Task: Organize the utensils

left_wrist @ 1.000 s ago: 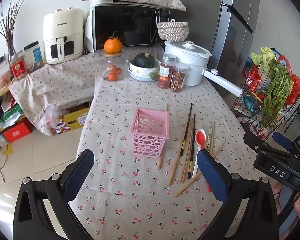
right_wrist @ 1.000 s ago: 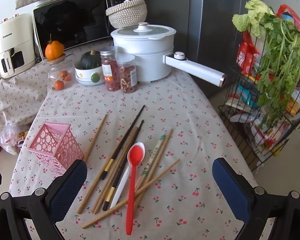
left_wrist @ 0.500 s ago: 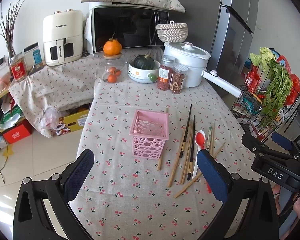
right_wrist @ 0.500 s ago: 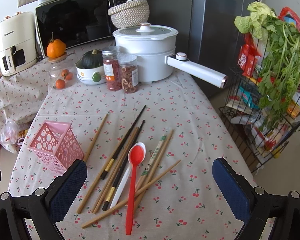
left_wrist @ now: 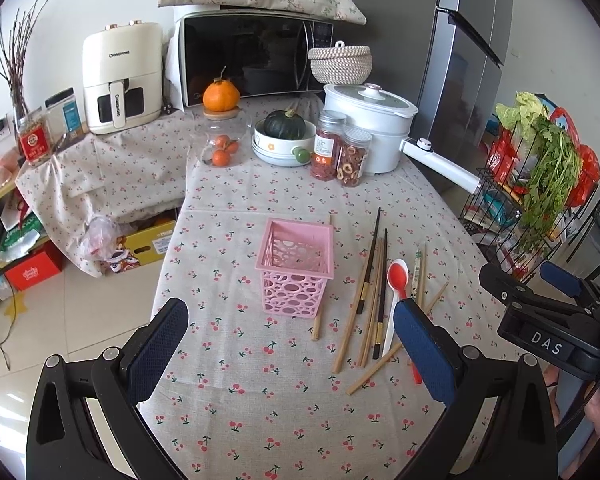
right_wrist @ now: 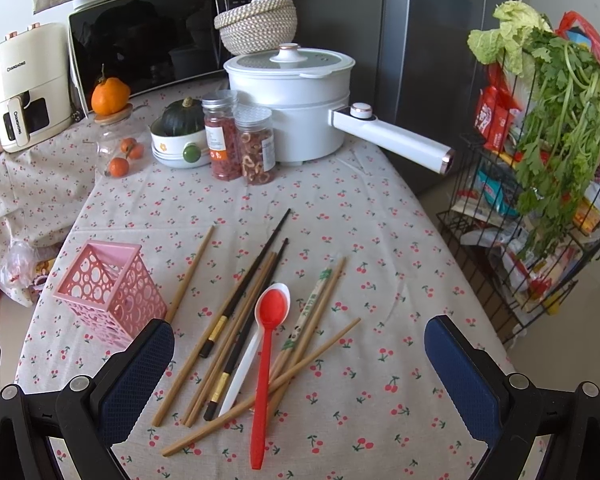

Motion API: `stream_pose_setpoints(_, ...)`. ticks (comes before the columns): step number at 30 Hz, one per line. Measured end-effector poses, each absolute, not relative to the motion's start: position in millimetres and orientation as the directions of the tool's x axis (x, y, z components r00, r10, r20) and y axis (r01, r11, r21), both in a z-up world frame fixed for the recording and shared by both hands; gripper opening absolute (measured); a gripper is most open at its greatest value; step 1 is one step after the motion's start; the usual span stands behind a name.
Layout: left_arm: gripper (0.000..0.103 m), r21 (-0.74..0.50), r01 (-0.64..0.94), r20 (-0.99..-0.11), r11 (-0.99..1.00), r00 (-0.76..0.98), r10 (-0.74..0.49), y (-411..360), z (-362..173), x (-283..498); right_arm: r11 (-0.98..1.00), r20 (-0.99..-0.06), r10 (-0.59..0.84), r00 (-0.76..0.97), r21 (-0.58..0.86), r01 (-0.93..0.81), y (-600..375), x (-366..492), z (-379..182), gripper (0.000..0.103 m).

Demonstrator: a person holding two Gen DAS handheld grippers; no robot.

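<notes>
A pink perforated utensil basket [left_wrist: 296,268] stands upright and empty on the cherry-print tablecloth; it also shows in the right wrist view [right_wrist: 110,290]. To its right lie several loose wooden and black chopsticks [right_wrist: 240,320], a red spoon [right_wrist: 266,354] resting on a white spoon [right_wrist: 244,372]. The same pile shows in the left wrist view [left_wrist: 374,300]. My left gripper [left_wrist: 290,354] is open and empty, held above the table in front of the basket. My right gripper [right_wrist: 300,364] is open and empty, over the near end of the pile.
At the back stand a white pot with a long handle [right_wrist: 300,96], two spice jars [right_wrist: 242,144], a bowl with a green squash [left_wrist: 284,136], a glass jar with oranges [left_wrist: 220,140], a microwave and an air fryer. A wire rack with greens [right_wrist: 548,128] stands off the table's right edge.
Both views have drifted slightly; the left gripper has backed off a little from the basket. Nothing on the table has moved and both grippers remain open.
</notes>
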State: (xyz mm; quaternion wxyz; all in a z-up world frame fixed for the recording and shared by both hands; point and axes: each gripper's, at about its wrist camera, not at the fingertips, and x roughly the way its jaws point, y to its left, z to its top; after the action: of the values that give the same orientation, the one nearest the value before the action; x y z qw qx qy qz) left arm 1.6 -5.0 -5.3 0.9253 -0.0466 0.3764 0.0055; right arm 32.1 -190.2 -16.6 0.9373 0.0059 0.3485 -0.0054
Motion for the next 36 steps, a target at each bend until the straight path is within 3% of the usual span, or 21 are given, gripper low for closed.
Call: stream_pose_setpoints(36, 0.103, -0.08, -0.031, -0.697, 0.996, 0.716, -0.034, -12.2, -9.9, -1.7, 1.0, -0.67, -0.001, 0.742, 0.02, 0.02, -191.9, 34.7, -20.6, 0.103)
